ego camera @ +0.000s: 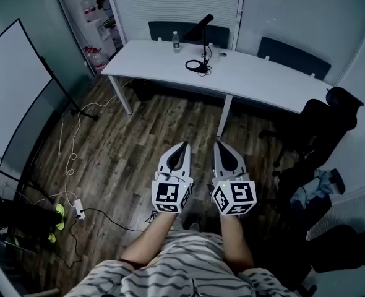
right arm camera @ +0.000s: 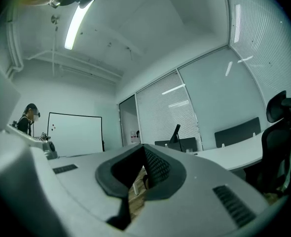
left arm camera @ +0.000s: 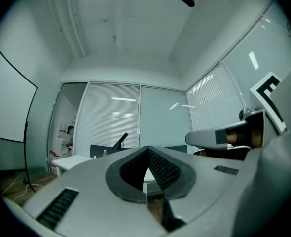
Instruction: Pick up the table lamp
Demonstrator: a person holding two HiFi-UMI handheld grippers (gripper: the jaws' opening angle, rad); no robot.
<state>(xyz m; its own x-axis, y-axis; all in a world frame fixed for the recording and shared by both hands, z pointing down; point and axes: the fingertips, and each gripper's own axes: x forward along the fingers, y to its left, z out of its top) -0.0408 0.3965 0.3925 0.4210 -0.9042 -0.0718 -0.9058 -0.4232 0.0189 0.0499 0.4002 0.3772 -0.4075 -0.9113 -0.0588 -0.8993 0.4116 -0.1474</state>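
The black table lamp stands on the far white desk. Its arm rises nearly upright from a ring base, with the head tipped up to the right. The left gripper and right gripper are clenched empty, well apart from it.

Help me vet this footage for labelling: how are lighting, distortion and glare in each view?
Head view: dim, teal-tinted, corners darkened; the long white desk bows from wide-angle distortion, though the black table lamp reads clearly. Left gripper view: fisheye with black rim; light streaks reflect on the white window blinds. Right gripper view: same fisheye; the ceiling strip light blooms.
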